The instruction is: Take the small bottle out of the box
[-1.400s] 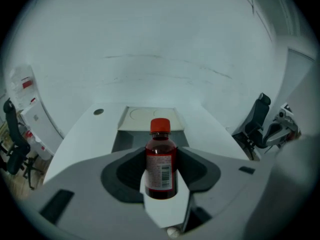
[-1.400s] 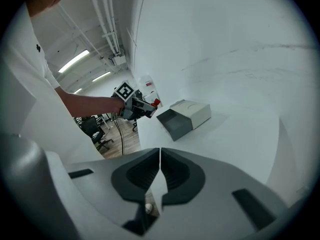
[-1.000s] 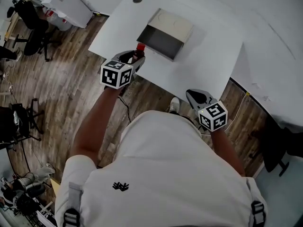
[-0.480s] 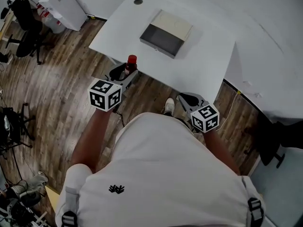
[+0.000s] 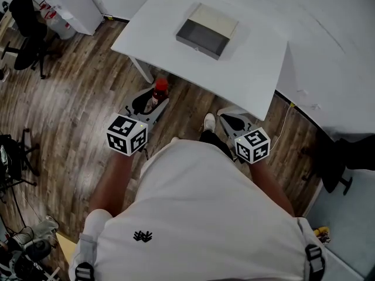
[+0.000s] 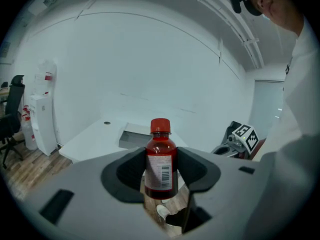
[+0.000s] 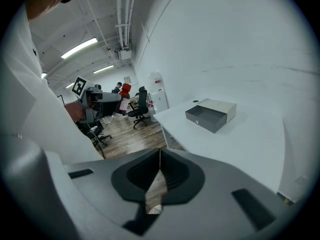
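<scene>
Left gripper view alone shows a barcode on the small red-capped bottle (image 6: 161, 164), pinched by the left gripper (image 6: 161, 178); right gripper (image 7: 158, 170) pressed together.

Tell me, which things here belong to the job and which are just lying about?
Job: small bottle, clamped in the left gripper; open box on the white table.
Just around: right gripper, shut and empty; black office chair; white cabinet.
</scene>
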A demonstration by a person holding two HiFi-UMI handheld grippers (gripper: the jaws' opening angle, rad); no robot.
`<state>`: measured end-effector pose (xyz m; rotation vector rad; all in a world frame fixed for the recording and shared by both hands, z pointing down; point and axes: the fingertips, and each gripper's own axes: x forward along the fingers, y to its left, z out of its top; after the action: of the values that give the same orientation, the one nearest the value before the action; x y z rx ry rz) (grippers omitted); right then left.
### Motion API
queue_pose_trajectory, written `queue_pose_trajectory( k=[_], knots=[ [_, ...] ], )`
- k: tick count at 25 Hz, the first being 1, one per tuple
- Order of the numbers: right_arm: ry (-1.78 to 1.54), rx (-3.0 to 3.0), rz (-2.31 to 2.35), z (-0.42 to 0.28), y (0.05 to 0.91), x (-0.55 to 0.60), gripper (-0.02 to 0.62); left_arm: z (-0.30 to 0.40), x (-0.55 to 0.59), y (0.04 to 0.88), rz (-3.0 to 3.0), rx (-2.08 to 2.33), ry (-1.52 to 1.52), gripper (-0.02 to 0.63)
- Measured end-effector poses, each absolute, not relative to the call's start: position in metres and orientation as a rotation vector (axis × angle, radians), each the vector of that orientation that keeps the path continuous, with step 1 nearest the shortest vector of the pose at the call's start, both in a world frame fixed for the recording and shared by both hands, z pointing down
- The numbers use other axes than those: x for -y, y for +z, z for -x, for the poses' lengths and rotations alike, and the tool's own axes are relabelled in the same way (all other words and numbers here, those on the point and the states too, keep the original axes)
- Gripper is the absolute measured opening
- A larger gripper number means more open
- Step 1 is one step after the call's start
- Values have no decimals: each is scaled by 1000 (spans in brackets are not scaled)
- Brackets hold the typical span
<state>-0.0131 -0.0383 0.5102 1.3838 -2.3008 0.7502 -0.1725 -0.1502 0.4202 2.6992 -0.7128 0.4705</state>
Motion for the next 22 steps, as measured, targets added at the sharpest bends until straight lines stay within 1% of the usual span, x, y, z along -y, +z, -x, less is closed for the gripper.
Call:
queue_pose_trajectory(
  k=[13,22],
  knots=[
    [739,2270,-1459,41,504,1,8,198,106,417,-2739,645,430,199],
    [729,2258,-1470,42,505,-6,8,194,98,419,-2749,614,424,199]
  ],
)
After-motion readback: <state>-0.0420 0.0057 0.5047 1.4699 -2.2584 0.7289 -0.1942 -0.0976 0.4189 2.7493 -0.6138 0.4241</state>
